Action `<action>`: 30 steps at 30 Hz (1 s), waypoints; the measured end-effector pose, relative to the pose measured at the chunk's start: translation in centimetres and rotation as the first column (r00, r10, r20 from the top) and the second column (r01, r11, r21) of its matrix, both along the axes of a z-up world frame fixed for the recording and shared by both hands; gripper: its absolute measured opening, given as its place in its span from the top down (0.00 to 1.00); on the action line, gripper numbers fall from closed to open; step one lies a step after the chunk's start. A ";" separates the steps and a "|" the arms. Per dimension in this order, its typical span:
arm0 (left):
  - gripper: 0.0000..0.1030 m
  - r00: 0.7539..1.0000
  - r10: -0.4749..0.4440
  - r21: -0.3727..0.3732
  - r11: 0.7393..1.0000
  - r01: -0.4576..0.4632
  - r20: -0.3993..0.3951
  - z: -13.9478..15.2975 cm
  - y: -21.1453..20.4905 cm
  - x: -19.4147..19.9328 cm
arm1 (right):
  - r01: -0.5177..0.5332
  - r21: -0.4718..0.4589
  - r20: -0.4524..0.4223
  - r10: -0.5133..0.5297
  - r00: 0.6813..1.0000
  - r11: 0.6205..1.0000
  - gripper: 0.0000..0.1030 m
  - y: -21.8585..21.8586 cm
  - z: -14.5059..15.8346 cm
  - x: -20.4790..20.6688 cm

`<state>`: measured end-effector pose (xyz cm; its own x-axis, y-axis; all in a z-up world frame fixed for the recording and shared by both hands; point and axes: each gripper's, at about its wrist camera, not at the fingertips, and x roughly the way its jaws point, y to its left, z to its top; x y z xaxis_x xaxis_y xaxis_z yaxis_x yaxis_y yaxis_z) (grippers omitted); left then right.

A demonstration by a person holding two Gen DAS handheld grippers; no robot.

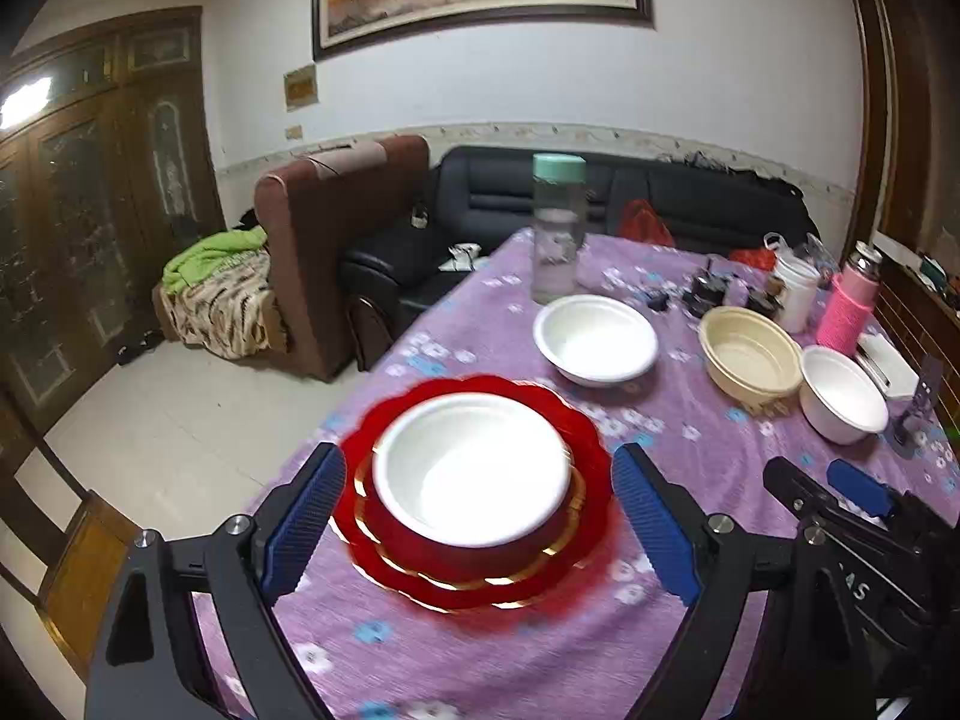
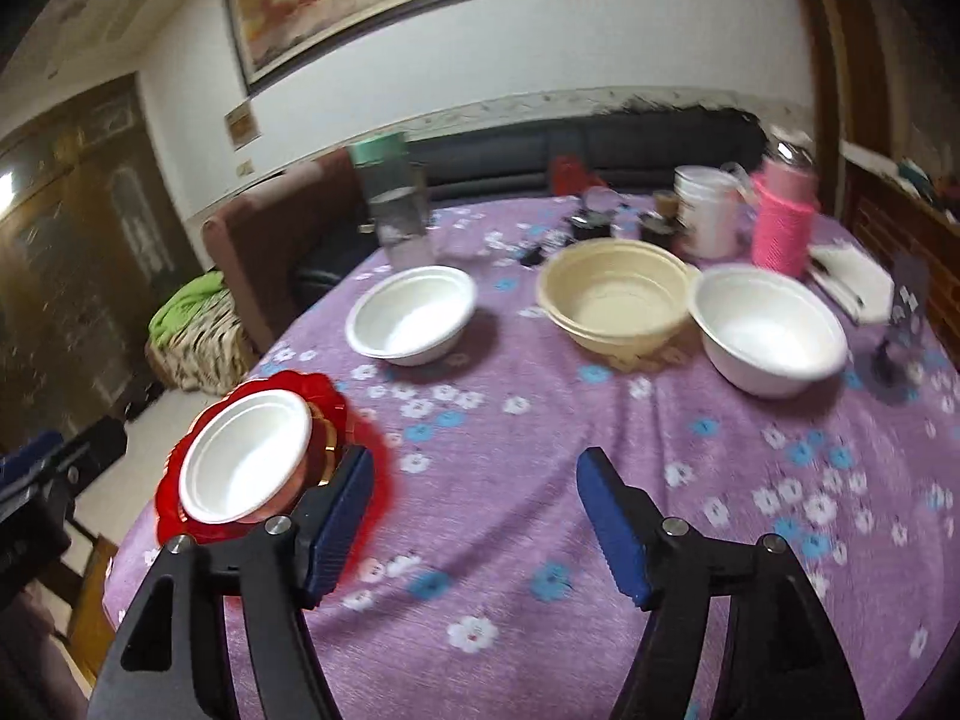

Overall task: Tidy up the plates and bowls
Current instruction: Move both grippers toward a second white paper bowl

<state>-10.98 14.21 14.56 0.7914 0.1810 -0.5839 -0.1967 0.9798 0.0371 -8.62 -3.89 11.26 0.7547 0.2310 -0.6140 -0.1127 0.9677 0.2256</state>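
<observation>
**me:** Red scalloped plates (image 1: 384,534), two of them stacked as far as I can tell, sit at the near-left edge of the purple tablecloth (image 2: 540,432) with one white bowl (image 1: 471,468) already nested on top. So one stack is started, I'd say.

**other:** what's left then?

**me:** Three bowls loose further back. A white bowl (image 2: 411,315) by the teal-lidded bottle (image 1: 558,228), a beige bowl (image 2: 615,303) in the middle that may be two nested (double rim, hard to say), and another white bowl (image 2: 771,330) touching it on the right. That makes three white, at least one beige.

**other:** holding anything?

**me:** Nope. My left gripper (image 1: 480,528) has its jaws spread wide either side of the stack, not touching it. My right gripper (image 2: 474,528) is spread too, only cloth between its jaws.
</observation>
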 end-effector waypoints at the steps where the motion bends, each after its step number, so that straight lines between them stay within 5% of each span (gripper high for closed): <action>1: 0.13 1.000 0.001 -0.004 1.000 -0.001 -0.008 -0.1 -0.4 0.1 | 0.025 0.026 -0.010 -0.025 1.000 0.999 0.28 -0.9 -0.4 -0.1; 4: 0.13 0.999 -0.001 0.000 1.000 0.001 -0.035 -0.3 -1.7 0.7 | 0.072 0.085 -0.057 -0.067 0.996 0.994 0.28 -2.6 -1.7 -0.2; 12: 0.13 0.998 0.012 0.088 0.996 -0.007 -0.059 -1.0 -4.6 1.1 | 0.066 0.060 -0.046 -0.063 0.997 0.996 0.28 -3.5 -1.6 -0.6; 23: 0.12 0.989 -0.106 0.146 0.982 0.120 -0.102 -1.7 -7.5 2.0 | 0.053 0.078 -0.092 -0.046 0.995 0.996 0.28 -4.2 -2.6 0.5; 30: 0.12 0.985 -0.118 -0.042 0.993 0.114 -0.126 2.5 -1.2 6.3 | -0.011 0.125 -0.114 0.025 0.993 0.992 0.28 -3.9 -0.7 3.6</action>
<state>-4.68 13.00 17.05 0.7238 0.0705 -0.6863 -0.0776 0.9968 0.0206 -5.05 -7.77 10.52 0.6761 0.3238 -0.6619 -0.0962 0.9294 0.3564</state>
